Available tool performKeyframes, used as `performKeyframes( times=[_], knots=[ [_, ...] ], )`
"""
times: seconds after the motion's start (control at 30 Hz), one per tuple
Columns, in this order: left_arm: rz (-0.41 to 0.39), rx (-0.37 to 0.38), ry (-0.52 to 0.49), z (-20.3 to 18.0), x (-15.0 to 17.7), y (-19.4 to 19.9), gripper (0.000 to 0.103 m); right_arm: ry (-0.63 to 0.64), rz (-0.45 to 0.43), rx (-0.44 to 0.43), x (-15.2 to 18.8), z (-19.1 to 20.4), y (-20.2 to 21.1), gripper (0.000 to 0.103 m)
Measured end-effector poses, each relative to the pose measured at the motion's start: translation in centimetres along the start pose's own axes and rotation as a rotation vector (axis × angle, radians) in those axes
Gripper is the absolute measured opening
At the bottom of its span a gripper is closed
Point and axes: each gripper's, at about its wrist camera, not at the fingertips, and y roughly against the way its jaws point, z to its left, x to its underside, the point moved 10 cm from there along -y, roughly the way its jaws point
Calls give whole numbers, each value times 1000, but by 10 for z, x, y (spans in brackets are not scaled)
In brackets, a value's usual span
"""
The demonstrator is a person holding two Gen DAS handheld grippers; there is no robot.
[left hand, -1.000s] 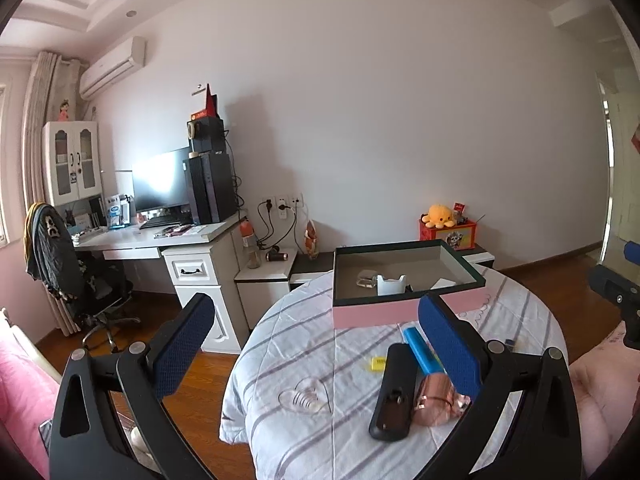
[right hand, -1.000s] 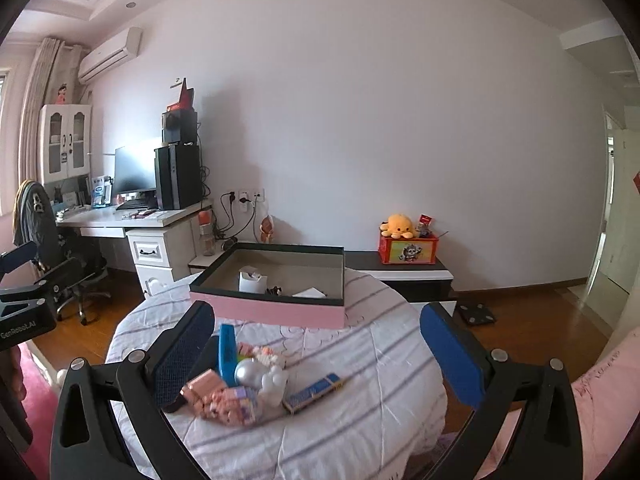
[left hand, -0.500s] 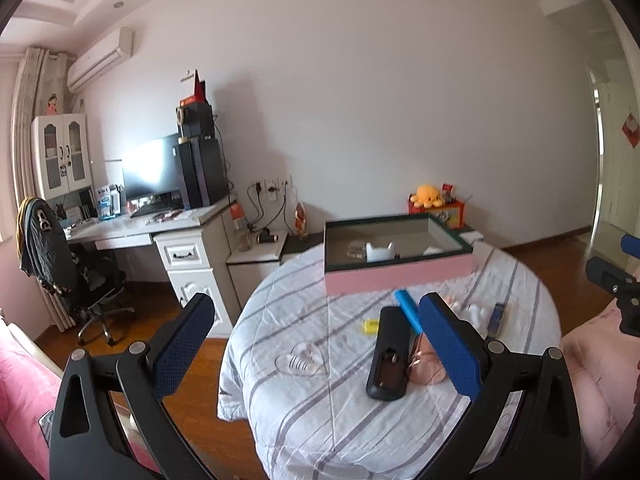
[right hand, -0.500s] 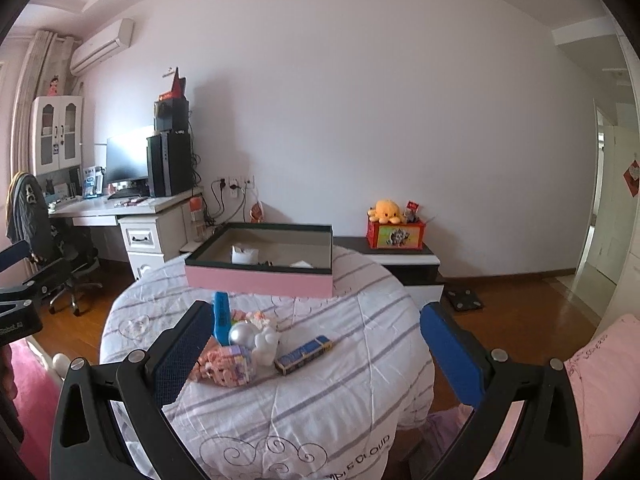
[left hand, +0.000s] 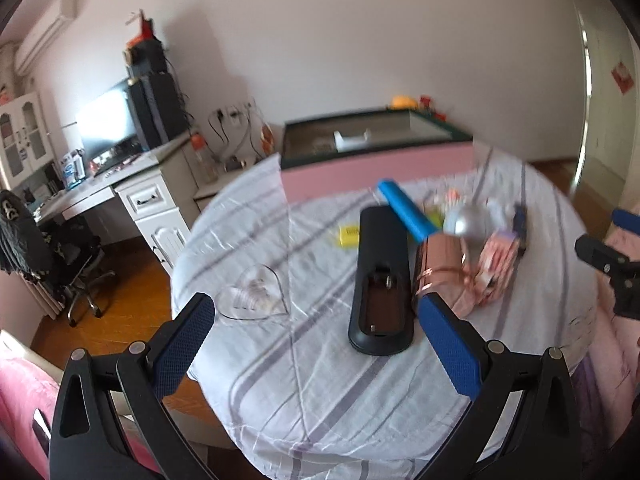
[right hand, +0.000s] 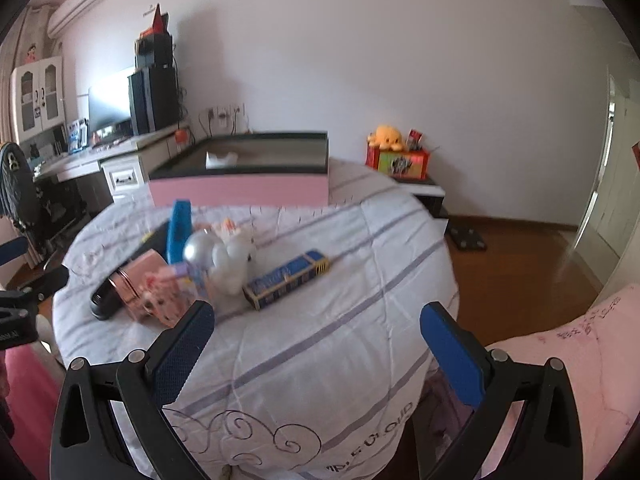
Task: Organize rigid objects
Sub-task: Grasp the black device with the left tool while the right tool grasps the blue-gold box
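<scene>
A round table with a striped white cloth (left hand: 304, 392) holds a cluster of objects. In the left wrist view I see a black remote (left hand: 382, 280), a blue bar (left hand: 406, 210), a rose-gold box (left hand: 440, 272), a silver ball (left hand: 466, 220), a small yellow piece (left hand: 350, 236) and a clear heart-shaped dish (left hand: 252, 298). A pink box with a dark rim (left hand: 376, 160) stands at the far side. My left gripper (left hand: 316, 344) is open and empty, just short of the remote. My right gripper (right hand: 316, 344) is open and empty, near the blue-and-yellow pack (right hand: 286, 278).
A white desk with monitor and speakers (left hand: 132, 128) stands left, with an office chair (left hand: 60, 252). A low cabinet with a red toy box (right hand: 398, 160) is behind the table. Wooden floor (right hand: 520, 256) lies to the right. Pink bedding (right hand: 568, 344) is at the right.
Both grippers have moved closer to the table and tilted down, so the objects appear larger. The current views are motion-blurred. Both stay open and empty.
</scene>
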Motion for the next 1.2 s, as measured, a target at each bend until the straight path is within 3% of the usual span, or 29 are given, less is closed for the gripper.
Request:
performKeyframes(
  times=[0.43,0.63,0.67,0.73,0.8,0.87,1.2],
  knots=[
    [123,20,-90,-28,7,-60,103,-7,79,-40,12,-3,-45,103],
    [153,58,-50,-31,1,-79,102,-22,93,-44,11,-8,-56,103],
    [150,68,-43,-31,0,-82,99,-21,93,-45,11,-8,-57,103],
    [143,116,-16,-34,0,-84,81,-19,99,-46,11,-7,-60,103],
    [129,180,-3,-41,-1,-82,57,-18,100,-48,10,-5,-62,103],
    [113,186,-28,-47,-1,-78,45,-11,105,-48,9,-4,-64,103],
    [113,135,23,-22,7,-63,45,43,132,-65,1,20,-78,103]
  ],
)
